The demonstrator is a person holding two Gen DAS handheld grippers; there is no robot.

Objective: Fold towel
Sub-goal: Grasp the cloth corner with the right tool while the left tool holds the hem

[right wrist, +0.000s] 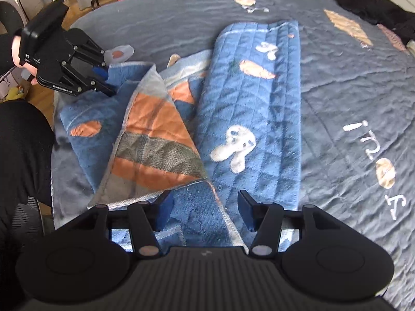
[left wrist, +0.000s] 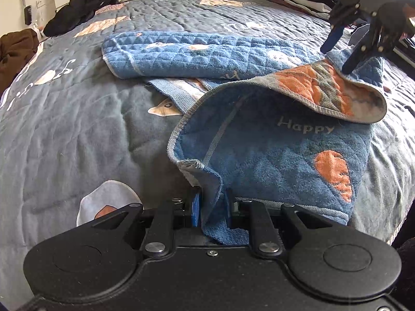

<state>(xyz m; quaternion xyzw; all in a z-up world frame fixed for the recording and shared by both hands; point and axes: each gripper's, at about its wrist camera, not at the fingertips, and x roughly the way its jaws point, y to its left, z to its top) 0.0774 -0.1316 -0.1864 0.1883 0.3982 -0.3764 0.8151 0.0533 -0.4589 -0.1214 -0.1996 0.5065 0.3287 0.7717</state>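
Both grippers (left wrist: 211, 204) (right wrist: 203, 213) are matte black, blue-padded fingers (left wrist: 195, 208), silver pivot screws; black sleeve (right wrist: 5, 49).

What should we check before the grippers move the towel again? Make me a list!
1. Left gripper pinching the towel corner: ok, cloth sits between its fingers.
2. Right gripper holding the towel: not ok, its jaws stand open over the edge.
3. Towel lying flat: not ok, a flap is curled over, showing orange stripes.
4. Far part rolled neatly: ok.
5. Room on the bedspread: ok, bare space beside the towel.
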